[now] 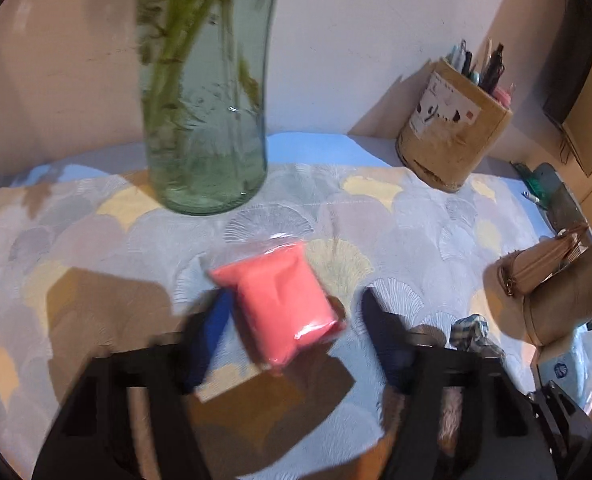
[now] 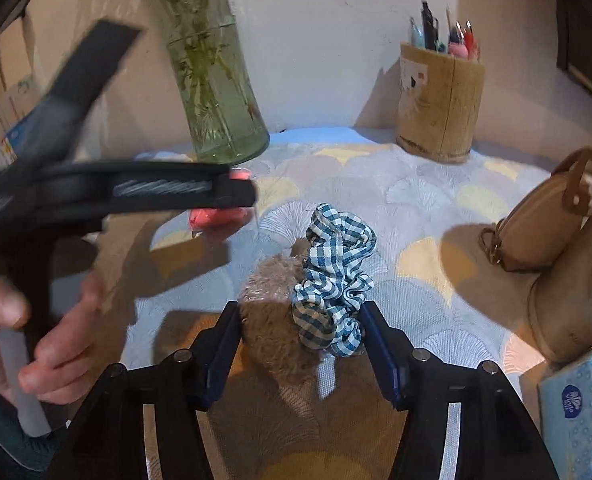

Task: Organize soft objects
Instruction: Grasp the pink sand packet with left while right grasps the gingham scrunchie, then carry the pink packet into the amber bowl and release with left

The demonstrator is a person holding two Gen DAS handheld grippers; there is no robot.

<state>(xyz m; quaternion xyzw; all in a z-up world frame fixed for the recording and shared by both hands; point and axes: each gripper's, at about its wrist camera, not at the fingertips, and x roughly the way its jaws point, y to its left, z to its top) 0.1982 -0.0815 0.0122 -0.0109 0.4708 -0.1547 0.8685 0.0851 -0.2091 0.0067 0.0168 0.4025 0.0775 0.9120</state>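
A pink soft packet (image 1: 284,304) in clear plastic lies on the patterned cloth (image 1: 396,220). It sits between the fingers of my left gripper (image 1: 296,295). The left finger (image 1: 212,332) touches its edge, while the right finger (image 1: 380,328) stands clear of it. In the right wrist view a blue-and-white checked scrunchie (image 2: 336,264) lies against a fuzzy brown piece (image 2: 268,300). My right gripper (image 2: 299,308) is closed around both, one pad on each. The pink packet (image 2: 216,216) shows there partly hidden behind the left gripper's body, which a hand (image 2: 56,320) holds.
A glass vase (image 1: 204,120) with green stems stands close behind the packet. A brown pen holder (image 1: 452,136) is at the back right by the wall. A tan bag (image 2: 544,232) and a blue tissue pack (image 2: 580,408) crowd the right edge.
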